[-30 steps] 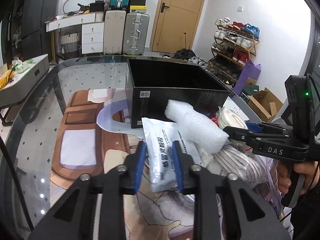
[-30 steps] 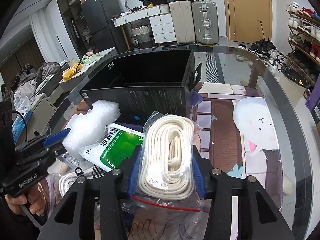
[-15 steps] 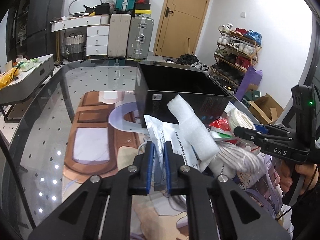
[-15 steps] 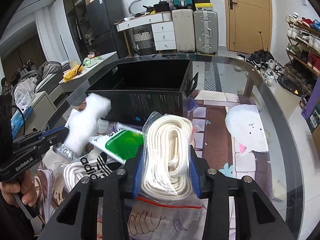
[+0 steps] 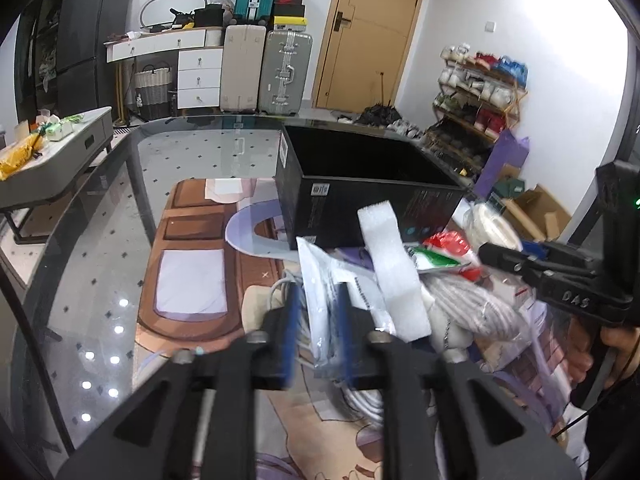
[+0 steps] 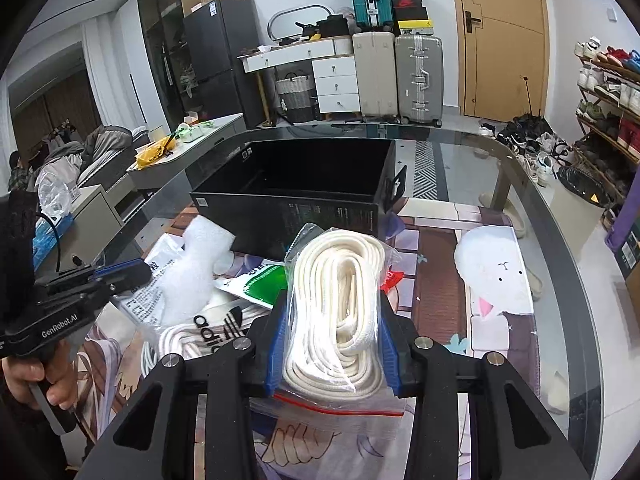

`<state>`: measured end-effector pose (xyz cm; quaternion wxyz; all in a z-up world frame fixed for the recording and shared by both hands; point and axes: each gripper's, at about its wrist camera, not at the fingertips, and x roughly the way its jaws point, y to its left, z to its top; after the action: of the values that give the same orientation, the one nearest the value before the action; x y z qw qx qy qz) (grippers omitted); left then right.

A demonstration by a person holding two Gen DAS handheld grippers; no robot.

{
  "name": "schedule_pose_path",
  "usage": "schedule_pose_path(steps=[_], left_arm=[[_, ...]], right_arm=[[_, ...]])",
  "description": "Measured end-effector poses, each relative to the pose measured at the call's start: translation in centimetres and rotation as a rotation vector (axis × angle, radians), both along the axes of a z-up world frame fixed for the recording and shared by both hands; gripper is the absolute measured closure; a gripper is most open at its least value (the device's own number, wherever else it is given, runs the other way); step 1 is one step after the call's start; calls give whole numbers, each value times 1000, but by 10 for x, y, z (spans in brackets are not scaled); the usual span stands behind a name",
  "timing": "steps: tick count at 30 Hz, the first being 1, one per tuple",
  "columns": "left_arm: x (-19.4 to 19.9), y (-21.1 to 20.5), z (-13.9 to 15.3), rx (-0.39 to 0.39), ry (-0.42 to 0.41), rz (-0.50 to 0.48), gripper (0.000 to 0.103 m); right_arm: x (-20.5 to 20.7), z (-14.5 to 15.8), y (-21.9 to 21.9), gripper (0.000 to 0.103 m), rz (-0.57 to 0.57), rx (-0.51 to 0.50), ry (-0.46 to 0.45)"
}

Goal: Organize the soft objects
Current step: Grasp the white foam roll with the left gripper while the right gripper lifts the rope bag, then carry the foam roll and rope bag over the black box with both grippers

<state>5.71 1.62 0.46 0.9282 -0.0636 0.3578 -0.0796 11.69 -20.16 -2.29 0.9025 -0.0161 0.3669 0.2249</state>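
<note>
On a glass worktop (image 6: 532, 184) in a cluttered room, the right hand-held gripper (image 6: 334, 350) clamps a clear zip bag of coiled white rope (image 6: 340, 300), its blue pads pressing both sides of the bag and holding it just above the printed mat (image 6: 436, 280), in front of an open black box (image 6: 304, 184) that stands at the middle of the worktop. To its left, the left hand-held gripper (image 5: 316, 316) points down into a heap of soft goods between the mat and the box; its jaws are opening, with a white printed pouch (image 5: 320, 280) standing between the blurred blue pads and no longer squeezed by them. A strip of white foam wrap (image 5: 394, 276) leans against the pouch and rises toward the near wall of the box. Beside it lie a green-and-red sachet (image 5: 440, 254), a bundle of grey cord in plastic (image 5: 468, 304) and a bag with a black three-stripe logo (image 6: 218, 326). A person's hand (image 6: 38, 376) grips the handle of the left tool at the lower left edge of the right wrist view
</note>
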Motion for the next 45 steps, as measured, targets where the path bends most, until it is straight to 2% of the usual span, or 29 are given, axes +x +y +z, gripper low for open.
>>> schedule_pose_path(steps=[1,10,16,23,24,26,27,28,35,45], left_arm=[[-1,-2,0,9,-5,1,48],[1,-24,-2,117,5,-37,46],[4,-26,13,55,-25,-80,46],[20,-43,2,-18,26,-144,47],[22,-43,0,-26,33,-142,48],[26,-44,-3,-44,42,-142,70],[28,-44,-4,-51,52,-144,77],[28,-44,-5,-55,55,-145,79],[18,-45,1,-47,11,-155,82],[1,-32,25,-24,-70,-117,82]], right_arm=[[-1,1,0,64,1,-1,-1],[-3,2,-1,64,0,3,-4],[-4,2,-3,64,-1,8,-13],[-4,2,-3,64,4,11,-15],[-4,1,-3,64,4,11,-14],[-4,2,-3,64,4,12,-16],[-4,2,-3,64,5,12,-14],[-5,2,-3,64,6,11,-15],[-10,5,0,64,18,13,-29],[-23,22,7,64,40,16,-76]])
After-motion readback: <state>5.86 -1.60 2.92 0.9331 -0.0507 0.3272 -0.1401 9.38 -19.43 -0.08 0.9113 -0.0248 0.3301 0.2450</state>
